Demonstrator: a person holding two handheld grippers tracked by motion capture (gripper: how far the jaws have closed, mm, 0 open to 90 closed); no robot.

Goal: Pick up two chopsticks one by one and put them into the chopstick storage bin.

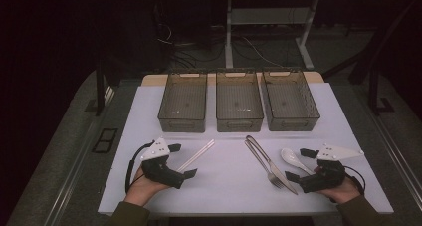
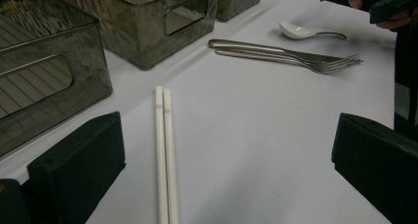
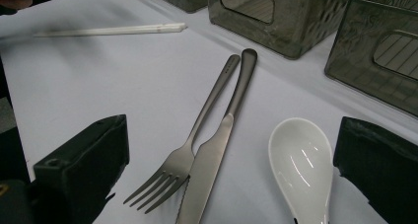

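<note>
The chopsticks (image 1: 196,156), a white pair lying side by side and touching, rest on the white counter (image 1: 229,186) in front of the left bin (image 1: 182,101); their long axis runs on a slant, the near ends toward the left gripper (image 1: 181,161) and the far ends up toward the bins; in the left gripper view the chopsticks (image 2: 164,155) run straight ahead between the two black jaws, nearer the left one, so this gripper looks along their length rather than across it; the left gripper is plainly the nearer one, just beside them, jaws wide and holding nothing; a grasp, I judge, calls for closing across the pair or turning the wrist first. The person's left hand (image 1: 144,183) lies low on the counter, gripper pointing right and a little away. On the other side the fork (image 1: 263,162) and knife (image 1: 272,165) lie pressed together on a slant, handles toward the middle bin (image 1: 239,100), tines and blade tip near the right gripper (image 1: 300,164); the white spoon (image 1: 294,159) lies just beside them, its bowl between the right gripper's jaws in the right gripper view (image 3: 301,165); that gripper also stands wide and empty, the right hand (image 1: 343,188) resting low. The right bin (image 1: 290,99) stands empty beyond.
</note>
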